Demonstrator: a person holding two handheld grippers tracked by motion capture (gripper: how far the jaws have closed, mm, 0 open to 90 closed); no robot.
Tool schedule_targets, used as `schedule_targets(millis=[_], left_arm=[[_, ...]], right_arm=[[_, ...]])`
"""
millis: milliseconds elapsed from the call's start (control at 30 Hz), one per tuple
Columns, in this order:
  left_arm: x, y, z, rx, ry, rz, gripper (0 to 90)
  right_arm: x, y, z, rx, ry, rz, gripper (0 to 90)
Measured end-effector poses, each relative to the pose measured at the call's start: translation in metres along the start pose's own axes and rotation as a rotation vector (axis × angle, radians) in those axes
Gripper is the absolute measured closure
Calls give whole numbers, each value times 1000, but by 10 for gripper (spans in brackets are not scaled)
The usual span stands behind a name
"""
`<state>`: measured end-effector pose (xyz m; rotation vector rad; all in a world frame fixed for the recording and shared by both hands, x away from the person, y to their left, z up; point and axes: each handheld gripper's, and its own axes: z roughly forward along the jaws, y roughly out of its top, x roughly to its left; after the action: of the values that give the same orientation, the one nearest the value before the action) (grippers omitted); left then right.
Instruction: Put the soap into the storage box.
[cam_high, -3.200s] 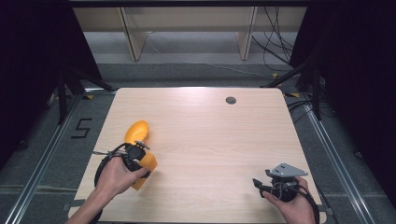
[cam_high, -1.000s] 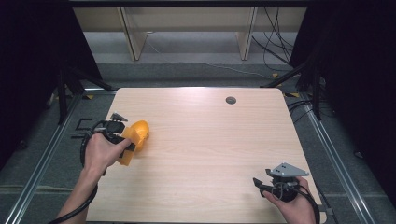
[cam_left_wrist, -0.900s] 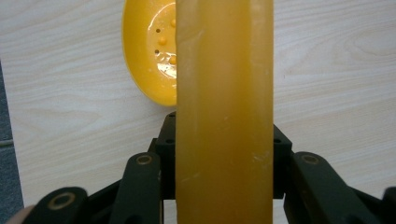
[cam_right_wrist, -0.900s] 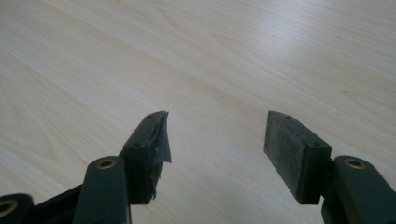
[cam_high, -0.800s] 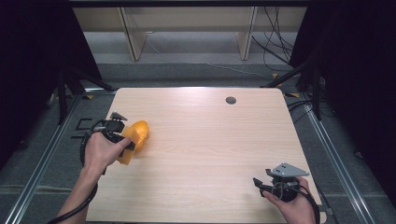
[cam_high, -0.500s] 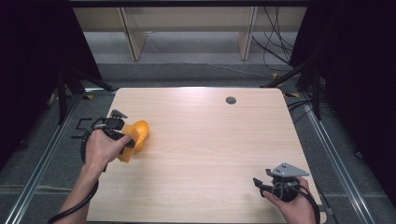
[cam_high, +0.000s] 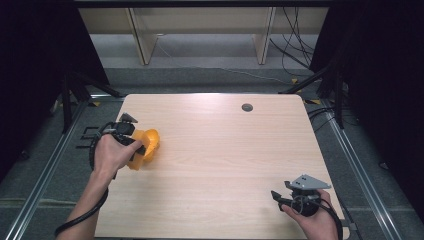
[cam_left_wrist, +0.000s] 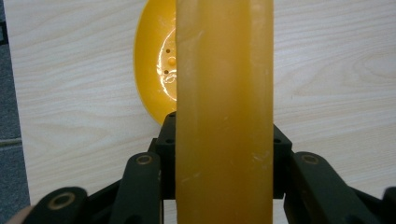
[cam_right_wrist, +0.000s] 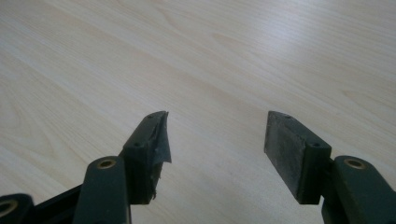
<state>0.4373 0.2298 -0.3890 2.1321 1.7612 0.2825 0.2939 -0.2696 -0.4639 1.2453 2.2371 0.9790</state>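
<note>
Nearest me, at the desk's near right corner, my right tongs (cam_high: 278, 197) rest with the jaws spread and nothing between them; in the right gripper view (cam_right_wrist: 215, 140) there is just bare desk (cam_high: 225, 150) grain ahead of the pads, and they have not moved over the last few seconds. The change is all on the left. My left tongs (cam_high: 141, 149) are pinching the orange scoop-like piece (cam_high: 145, 145), and they have carried it from nearer the front of the desk out towards the left edge, about halfway along it, turning my hand so the orange piece now points toward the desk's middle. In the left gripper view the amber-yellow flat part (cam_left_wrist: 224, 112) runs straight up between the jaws, clamped on both sides, and a round yellow disc-like part (cam_left_wrist: 156, 70) sits beyond it, low over the wood; I cannot tell whether it touches. Over the last second the motion has nearly stopped, so I judge the carry is done and the piece is being set down or steadied here. Farther off, a small dark grommet (cam_high: 247, 107) sits near the far edge.
</note>
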Motion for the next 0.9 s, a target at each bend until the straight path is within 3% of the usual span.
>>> schedule_targets(millis=[900], left_arm=[[1, 20, 10, 21, 4, -13, 603]], right_arm=[[0, 0, 0, 2, 11, 10, 400]])
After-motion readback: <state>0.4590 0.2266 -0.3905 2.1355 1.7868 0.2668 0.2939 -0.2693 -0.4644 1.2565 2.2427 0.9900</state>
